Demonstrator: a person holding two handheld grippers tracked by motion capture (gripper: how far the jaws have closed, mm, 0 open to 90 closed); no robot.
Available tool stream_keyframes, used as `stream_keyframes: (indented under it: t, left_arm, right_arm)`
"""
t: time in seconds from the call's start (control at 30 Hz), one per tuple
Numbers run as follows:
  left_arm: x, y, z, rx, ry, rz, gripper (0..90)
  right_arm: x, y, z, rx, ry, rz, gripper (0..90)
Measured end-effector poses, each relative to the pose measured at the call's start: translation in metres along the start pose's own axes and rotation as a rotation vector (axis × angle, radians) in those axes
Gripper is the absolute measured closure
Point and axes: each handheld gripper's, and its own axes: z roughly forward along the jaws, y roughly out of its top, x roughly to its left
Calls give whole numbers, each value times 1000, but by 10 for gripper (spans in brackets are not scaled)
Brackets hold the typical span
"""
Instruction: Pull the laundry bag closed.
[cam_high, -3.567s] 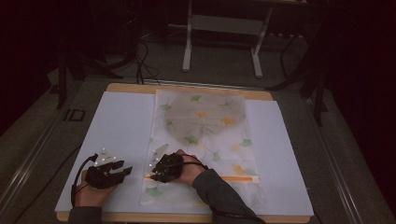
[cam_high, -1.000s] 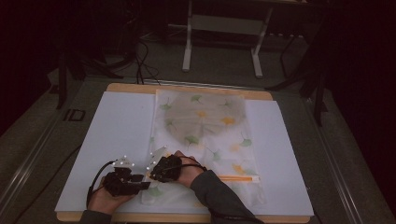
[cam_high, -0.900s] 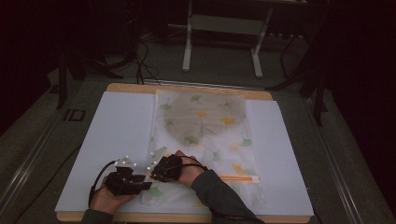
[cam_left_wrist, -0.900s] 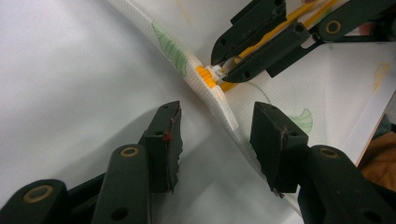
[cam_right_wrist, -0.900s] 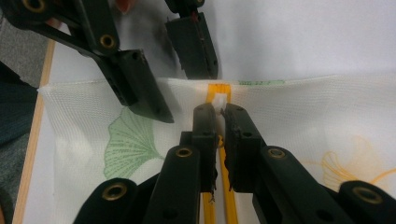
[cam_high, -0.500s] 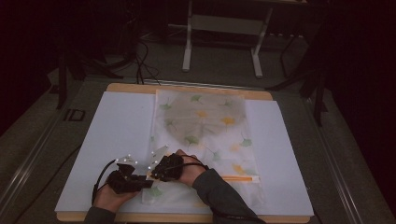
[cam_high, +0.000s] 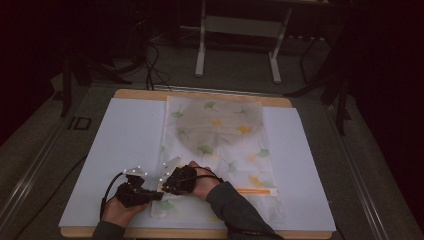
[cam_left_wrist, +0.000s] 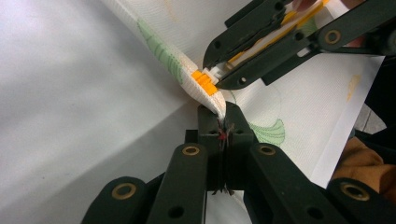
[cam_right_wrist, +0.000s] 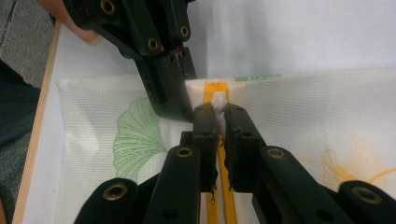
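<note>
Newly closed left gripper (cam_left_wrist: 223, 122) pinches bag (cam_left_wrist: 299, 107) edge.

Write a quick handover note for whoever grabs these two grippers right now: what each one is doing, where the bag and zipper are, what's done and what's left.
Left gripper: shut on the mesh bag, pinching its edge at the end of the orange zipper; its jaws have just closed.
Right gripper: shut on the white zipper pull.
The bag lies flat on the white table sheet, something round and grey inside its far half.
Done: both grips set.
Left: probably hold the edge steady and draw the pull along the zipper.
</note>
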Motion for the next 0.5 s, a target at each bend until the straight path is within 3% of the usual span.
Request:
stream_keyframes:
  t: [0.5]
  left_arm:
    - [1,-1,-1,-11,-9,-1,887]
  right_arm:
    - [-1,-7,7,13,7,10,841]
